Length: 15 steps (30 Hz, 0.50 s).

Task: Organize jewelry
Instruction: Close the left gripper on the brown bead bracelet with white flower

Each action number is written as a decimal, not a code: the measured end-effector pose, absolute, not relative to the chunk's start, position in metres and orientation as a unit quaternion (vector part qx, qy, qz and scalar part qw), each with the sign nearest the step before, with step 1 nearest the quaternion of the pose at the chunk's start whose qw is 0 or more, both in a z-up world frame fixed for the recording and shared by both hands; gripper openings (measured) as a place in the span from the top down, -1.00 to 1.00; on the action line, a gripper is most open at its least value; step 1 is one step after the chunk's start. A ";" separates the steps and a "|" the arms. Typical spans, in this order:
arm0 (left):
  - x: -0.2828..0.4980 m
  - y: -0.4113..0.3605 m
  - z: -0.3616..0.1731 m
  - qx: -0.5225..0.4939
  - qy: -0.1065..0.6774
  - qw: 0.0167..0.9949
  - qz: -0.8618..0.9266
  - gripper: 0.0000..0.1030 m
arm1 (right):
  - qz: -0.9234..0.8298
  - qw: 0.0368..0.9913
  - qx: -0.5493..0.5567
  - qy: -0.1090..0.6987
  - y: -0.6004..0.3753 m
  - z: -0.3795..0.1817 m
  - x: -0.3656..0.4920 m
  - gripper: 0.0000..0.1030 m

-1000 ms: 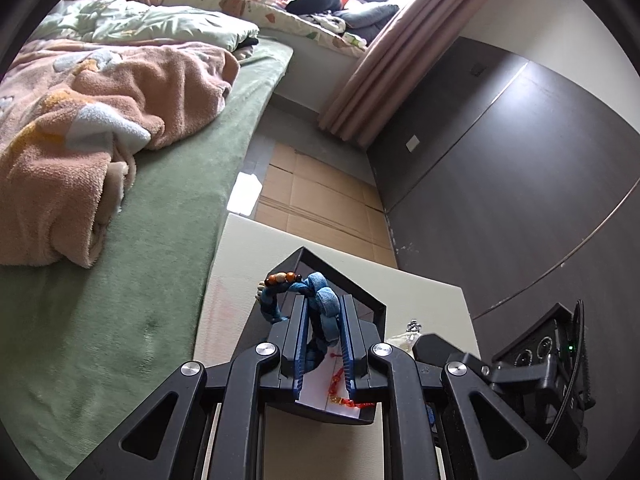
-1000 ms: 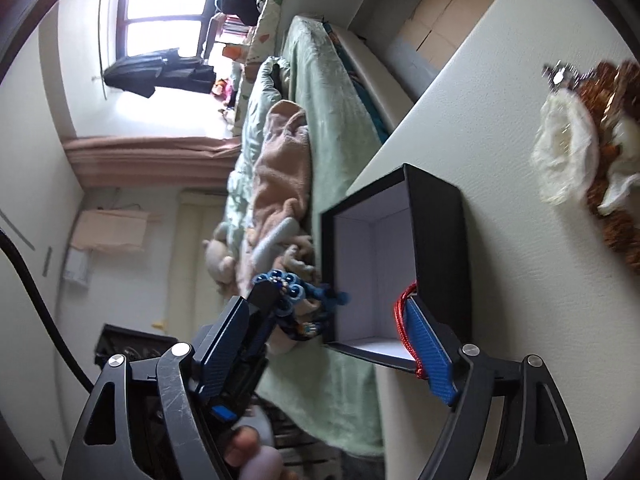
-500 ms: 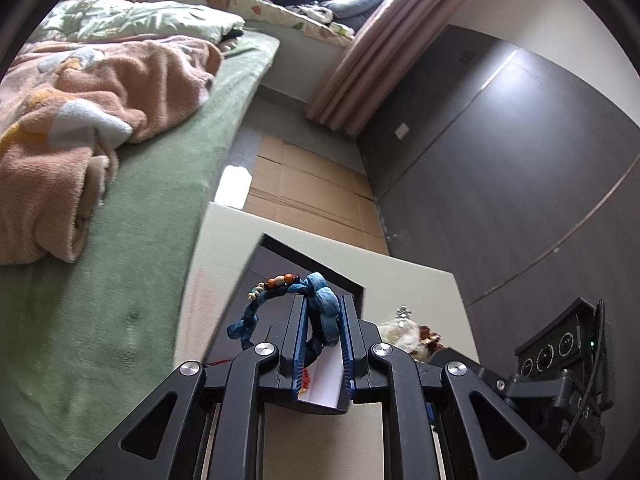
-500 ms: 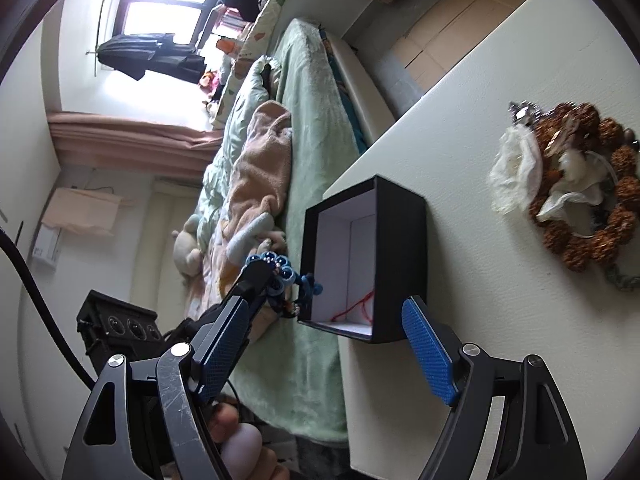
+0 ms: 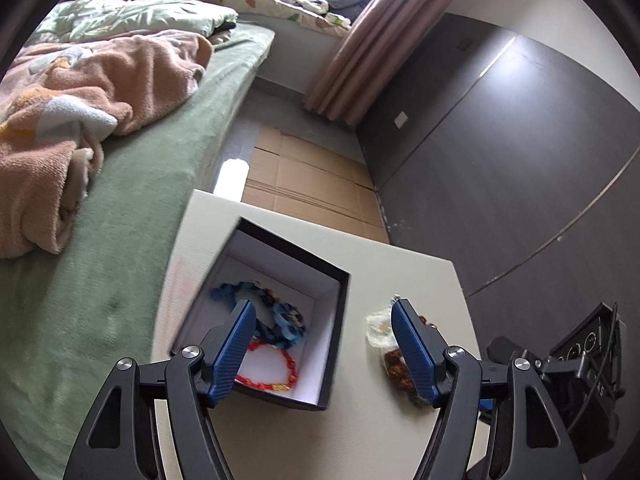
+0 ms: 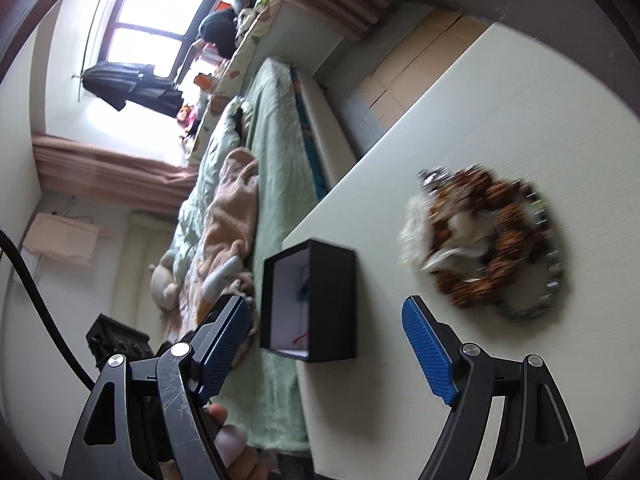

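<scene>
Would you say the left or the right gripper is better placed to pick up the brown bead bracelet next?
Right, probably. The right gripper is open, empty and faces the bracelet on the table. The left gripper, jaws opening, hangs over the box above the blue piece.

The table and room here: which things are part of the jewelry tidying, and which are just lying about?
Part of the job:
- black box
- blue beaded bracelet and red string bracelet, both inside it
- jewelry pile on the table, with brown beads

Just lying about:
- pink blanket
- green bed
- cardboard on the floor
- curtain
</scene>
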State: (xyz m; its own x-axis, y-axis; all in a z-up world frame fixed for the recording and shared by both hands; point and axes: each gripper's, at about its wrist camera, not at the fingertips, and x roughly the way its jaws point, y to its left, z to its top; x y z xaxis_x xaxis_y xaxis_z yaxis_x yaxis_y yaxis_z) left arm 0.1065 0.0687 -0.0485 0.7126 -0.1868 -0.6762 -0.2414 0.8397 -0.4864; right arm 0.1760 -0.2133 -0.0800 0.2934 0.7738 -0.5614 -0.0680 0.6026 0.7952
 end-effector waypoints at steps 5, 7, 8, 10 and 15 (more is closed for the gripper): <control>0.105 0.043 -0.044 -0.260 0.373 0.891 0.002 -0.38 | 0.247 0.754 0.326 0.513 -0.246 -0.076 0.176 -0.54; 0.106 0.033 -0.043 -0.253 0.370 0.894 -0.004 -0.38 | 0.232 0.762 0.323 0.511 -0.257 -0.075 0.176 -0.54; 0.106 0.028 -0.043 -0.250 0.370 0.895 -0.007 -0.38 | 0.225 0.766 0.321 0.510 -0.262 -0.074 0.176 -0.54; 0.109 0.019 -0.045 -0.242 0.371 0.896 -0.014 -0.38 | 0.215 0.771 0.315 0.510 -0.269 -0.073 0.176 -0.54; 0.115 -0.005 -0.049 -0.224 0.375 0.899 -0.034 -0.34 | 0.192 0.782 0.300 0.512 -0.279 -0.072 0.178 -0.54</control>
